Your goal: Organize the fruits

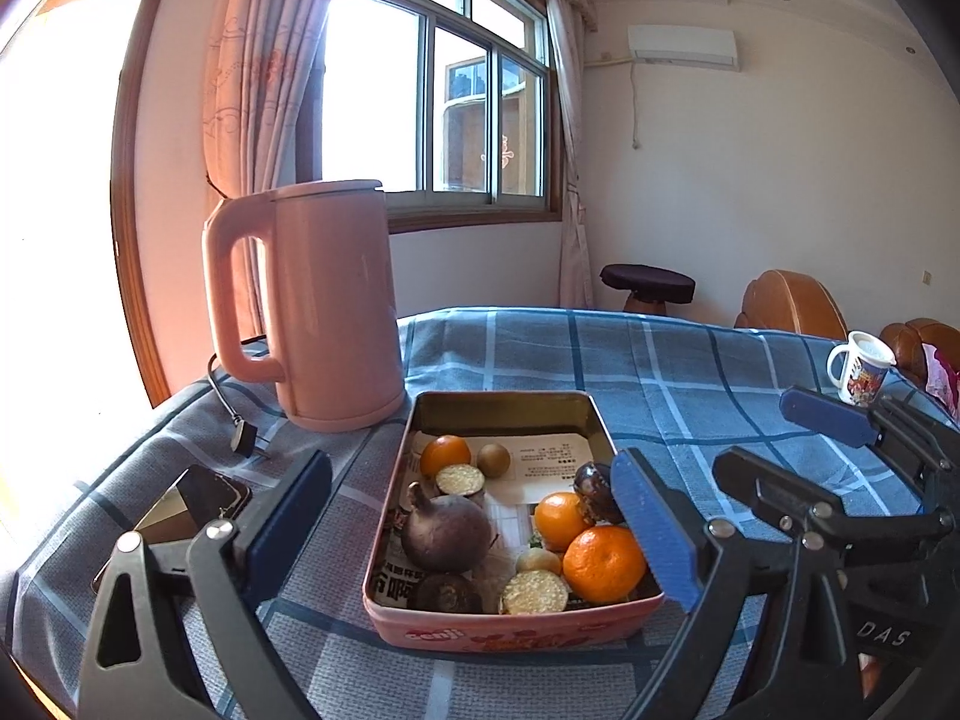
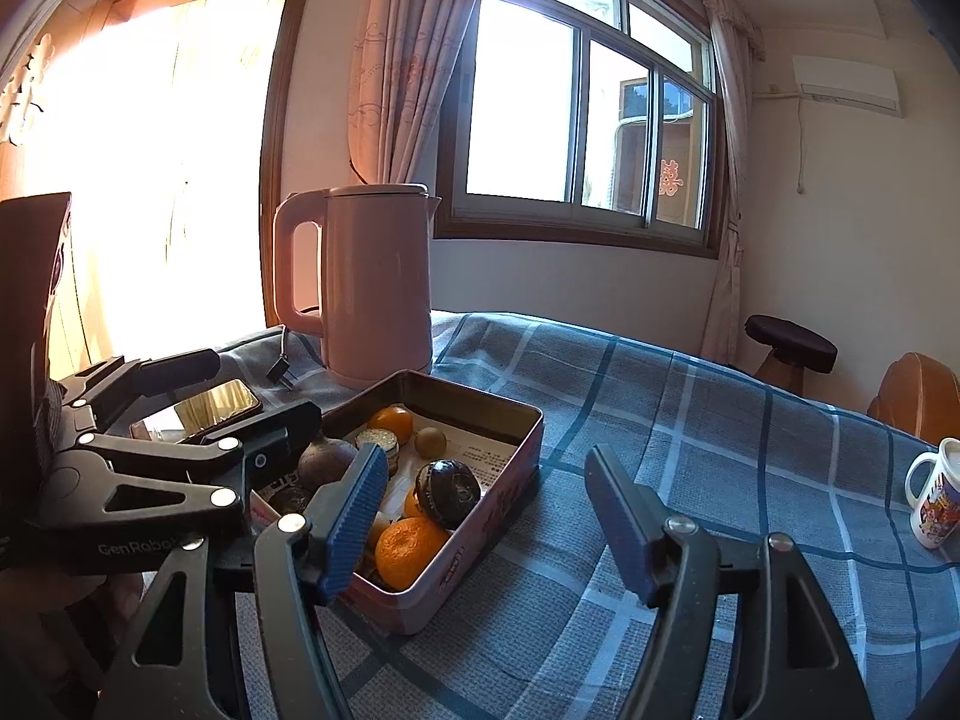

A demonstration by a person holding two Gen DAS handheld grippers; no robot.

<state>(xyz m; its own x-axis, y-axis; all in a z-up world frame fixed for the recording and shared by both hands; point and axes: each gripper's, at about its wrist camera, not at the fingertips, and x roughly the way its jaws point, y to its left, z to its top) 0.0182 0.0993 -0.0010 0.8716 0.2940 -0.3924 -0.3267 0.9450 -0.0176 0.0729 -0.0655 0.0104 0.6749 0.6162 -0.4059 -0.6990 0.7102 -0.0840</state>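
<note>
Both tongs, left [image 1: 474,528] and right [image 2: 489,519], gape empty; tin [image 1: 510,405] runs lengthwise toward kettle [image 1: 318,300].

The left wrist view looks close over the fruit tin [image 1: 510,624] toward the window [image 1: 444,96]; the right wrist view sits just right, sharing tin [image 2: 480,516], kettle [image 2: 372,282] and window [image 2: 576,114].

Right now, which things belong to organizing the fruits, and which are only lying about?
For the job: tin box, oranges, beetroot, kiwi, left gripper, right gripper.

Lying about: kettle, phone, mug, plug.
</note>
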